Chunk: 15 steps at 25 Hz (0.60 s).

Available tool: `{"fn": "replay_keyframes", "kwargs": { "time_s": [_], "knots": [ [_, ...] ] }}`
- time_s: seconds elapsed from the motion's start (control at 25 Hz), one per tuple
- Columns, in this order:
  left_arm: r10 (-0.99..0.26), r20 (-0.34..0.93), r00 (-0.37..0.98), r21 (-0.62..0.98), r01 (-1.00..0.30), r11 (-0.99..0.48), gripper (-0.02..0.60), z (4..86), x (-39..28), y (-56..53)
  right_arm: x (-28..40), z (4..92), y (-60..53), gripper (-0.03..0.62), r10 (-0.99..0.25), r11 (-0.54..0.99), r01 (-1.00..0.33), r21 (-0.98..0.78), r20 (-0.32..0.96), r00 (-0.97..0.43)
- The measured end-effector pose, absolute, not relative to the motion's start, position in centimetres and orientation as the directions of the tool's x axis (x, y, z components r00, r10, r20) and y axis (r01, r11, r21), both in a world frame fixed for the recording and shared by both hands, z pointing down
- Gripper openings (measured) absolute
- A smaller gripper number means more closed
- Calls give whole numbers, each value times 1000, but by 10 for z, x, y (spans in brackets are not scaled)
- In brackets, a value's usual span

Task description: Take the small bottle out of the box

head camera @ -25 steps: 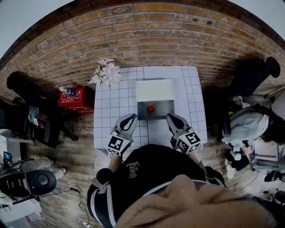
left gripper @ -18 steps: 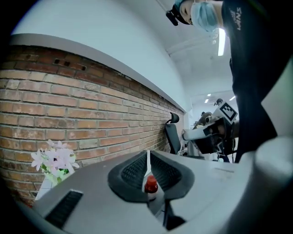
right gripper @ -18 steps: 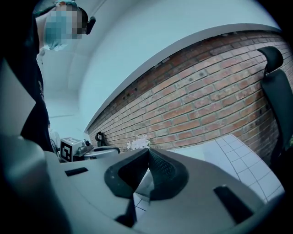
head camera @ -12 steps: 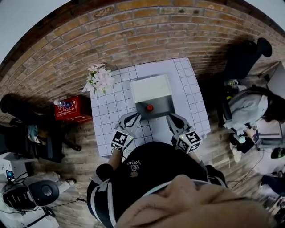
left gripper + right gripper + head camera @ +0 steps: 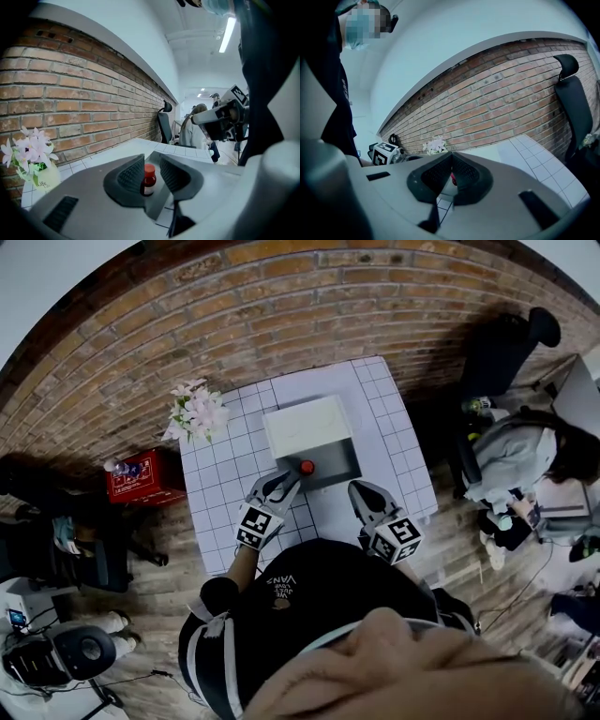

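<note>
A small bottle with a red cap [image 5: 307, 466] stands in the grey open box [image 5: 339, 457], whose white lid [image 5: 307, 426] lies behind it. My left gripper [image 5: 284, 482] reaches to the box's front left corner. Its jaws have just been opening. In the left gripper view the bottle [image 5: 149, 179] stands in the gap of the left gripper [image 5: 151, 159], and the pads do not press it. My right gripper [image 5: 360, 493] hangs at the box's front right, its tips together. In the right gripper view a bit of red shows below the right gripper [image 5: 451, 155].
The box sits on a white gridded table [image 5: 398, 451] against a brick wall. A vase of pink flowers [image 5: 194, 411] stands at the table's back left corner. A red crate [image 5: 141, 479] is on the floor at left. A person [image 5: 525, 460] sits at right near an office chair [image 5: 511, 348].
My left gripper has come forward and down to the box's front edge, and its jaws have parted around the bottle's line. The right gripper has hardly shifted.
</note>
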<state>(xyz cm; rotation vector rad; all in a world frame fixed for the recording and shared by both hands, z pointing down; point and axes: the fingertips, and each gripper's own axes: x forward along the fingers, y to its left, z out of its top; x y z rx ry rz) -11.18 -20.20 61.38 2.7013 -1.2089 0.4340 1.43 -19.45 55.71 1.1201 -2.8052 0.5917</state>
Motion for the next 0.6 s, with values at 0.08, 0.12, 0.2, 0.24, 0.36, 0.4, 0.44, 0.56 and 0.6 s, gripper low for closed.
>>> {"fn": "replay_keyframes", "kwargs": {
  "time_s": [0.08, 0.12, 0.2, 0.24, 0.36, 0.4, 0.44, 0.56, 0.6],
  "knots": [
    [-696, 340, 633, 30, -747, -664, 113, 622, -112, -205, 17, 559, -194, -2, -655, 655, -681, -329, 203, -728],
    [-690, 351, 633, 36, -746, -665, 128, 626, -112, -207, 18, 559, -194, -2, -658, 650, -684, -330, 207, -724],
    [-679, 376, 630, 40, -743, -668, 158, 635, -112, -211, 20, 559, -194, -2, -663, 642, -692, -330, 213, -717],
    [-674, 391, 627, 37, -742, -669, 173, 640, -112, -212, 21, 560, -194, -2, -666, 639, -695, -329, 215, -714],
    [-655, 436, 617, 14, -733, -680, 206, 652, -110, -217, 26, 565, -192, -2, -677, 626, -707, -328, 220, -702],
    [-650, 449, 613, 3, -728, -685, 215, 656, -110, -218, 27, 566, -191, -2, -681, 621, -711, -328, 223, -698],
    [-645, 463, 608, -11, -724, -690, 222, 658, -109, -220, 29, 567, -191, -2, -683, 617, -715, -328, 227, -694],
    [-635, 504, 586, -49, -714, -698, 242, 666, -106, -225, 33, 567, -189, -2, -692, 604, -726, -329, 236, -683],
    [-630, 516, 581, -54, -712, -700, 245, 671, -106, -226, 35, 568, -188, -2, -695, 599, -730, -330, 239, -678]
  ]
}}
